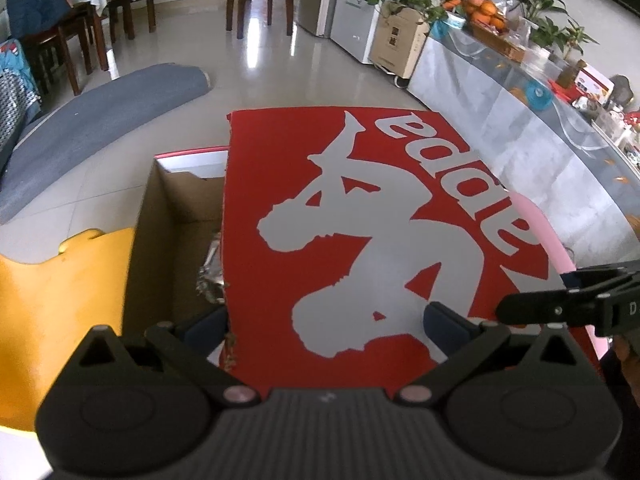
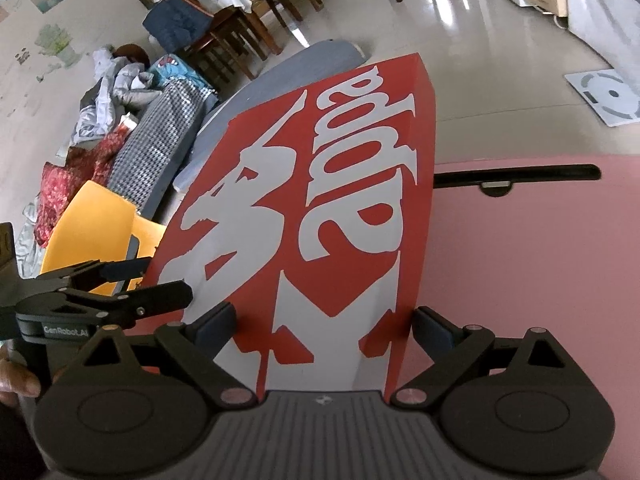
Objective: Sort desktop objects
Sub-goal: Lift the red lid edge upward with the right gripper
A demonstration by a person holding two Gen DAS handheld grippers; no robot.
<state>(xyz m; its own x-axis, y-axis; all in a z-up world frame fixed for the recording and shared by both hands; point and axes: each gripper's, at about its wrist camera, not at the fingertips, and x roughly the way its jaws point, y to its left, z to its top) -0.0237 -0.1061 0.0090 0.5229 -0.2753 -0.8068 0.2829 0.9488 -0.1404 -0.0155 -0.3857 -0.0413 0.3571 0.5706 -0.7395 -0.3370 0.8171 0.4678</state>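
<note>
Left gripper and right gripper both spread wide, straddling red shoebox lid over open cardboard box, frame centre.

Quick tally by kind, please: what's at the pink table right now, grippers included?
Red lid: 1
Open cardboard box: 1
Silvery crumpled item in the box: 1
Black bar on the table: 1
Grippers: 2 (left gripper, right gripper)
Total: 6
</note>
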